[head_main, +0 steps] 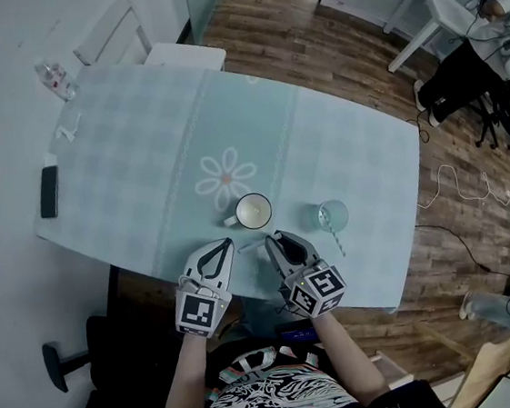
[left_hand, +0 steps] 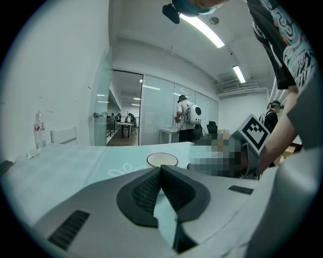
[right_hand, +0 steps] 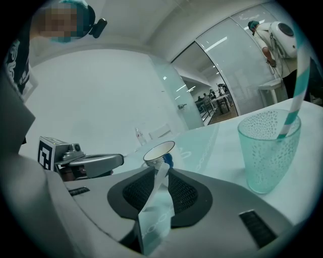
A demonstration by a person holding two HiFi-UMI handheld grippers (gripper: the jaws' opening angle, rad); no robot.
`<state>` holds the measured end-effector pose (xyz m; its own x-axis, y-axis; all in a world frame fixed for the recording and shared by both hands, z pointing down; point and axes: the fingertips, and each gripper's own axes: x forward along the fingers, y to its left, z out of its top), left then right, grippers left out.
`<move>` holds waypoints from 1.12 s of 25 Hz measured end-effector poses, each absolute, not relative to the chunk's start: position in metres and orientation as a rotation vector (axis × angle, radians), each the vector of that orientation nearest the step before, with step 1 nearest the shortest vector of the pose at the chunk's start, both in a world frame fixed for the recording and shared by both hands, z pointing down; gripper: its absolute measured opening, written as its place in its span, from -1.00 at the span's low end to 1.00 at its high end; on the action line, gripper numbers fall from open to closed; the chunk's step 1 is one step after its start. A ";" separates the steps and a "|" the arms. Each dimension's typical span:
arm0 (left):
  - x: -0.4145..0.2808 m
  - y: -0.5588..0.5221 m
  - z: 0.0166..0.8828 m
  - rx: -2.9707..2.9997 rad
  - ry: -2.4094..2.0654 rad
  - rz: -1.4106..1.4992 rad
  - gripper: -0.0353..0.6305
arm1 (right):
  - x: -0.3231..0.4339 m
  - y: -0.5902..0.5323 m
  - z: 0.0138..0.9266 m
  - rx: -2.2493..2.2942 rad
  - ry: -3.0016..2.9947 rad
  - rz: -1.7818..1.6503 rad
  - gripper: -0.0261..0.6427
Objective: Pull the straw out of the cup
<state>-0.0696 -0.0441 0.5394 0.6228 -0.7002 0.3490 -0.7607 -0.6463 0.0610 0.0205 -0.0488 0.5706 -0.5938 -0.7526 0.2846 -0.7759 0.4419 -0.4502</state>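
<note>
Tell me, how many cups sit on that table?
2. A white mug near the front edge of the table, and a clear green cup holding a straw to its right. None seems hidden.

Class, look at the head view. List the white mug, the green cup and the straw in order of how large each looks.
1. white mug, widest with its handle
2. green cup, a smaller circle
3. straw, a thin line

All are on one table, so nearness hardly matters.
</note>
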 end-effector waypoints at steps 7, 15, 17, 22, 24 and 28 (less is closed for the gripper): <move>-0.068 -0.043 0.541 2.639 -1.201 0.448 -0.87 | 0.028 -0.050 0.586 1.426 -2.540 0.865 -0.40; -0.069 -0.046 0.543 2.625 -1.202 0.451 -0.87 | 0.031 -0.051 0.609 1.425 -2.412 0.776 -0.40; -0.066 -0.043 0.543 2.623 -1.198 0.455 -0.87 | 0.034 -0.050 0.613 1.417 -2.376 0.770 -0.40; -0.069 -0.047 0.551 2.609 -1.184 0.460 -0.87 | 0.028 -0.056 0.620 1.398 -2.331 0.788 -0.40; -0.064 -0.045 0.551 2.607 -1.177 0.463 -0.87 | 0.031 -0.056 0.619 1.398 -2.326 0.746 -0.40; -0.068 -0.050 0.557 2.607 -1.158 0.463 -0.87 | 0.028 -0.068 0.619 1.431 -2.321 0.620 -0.40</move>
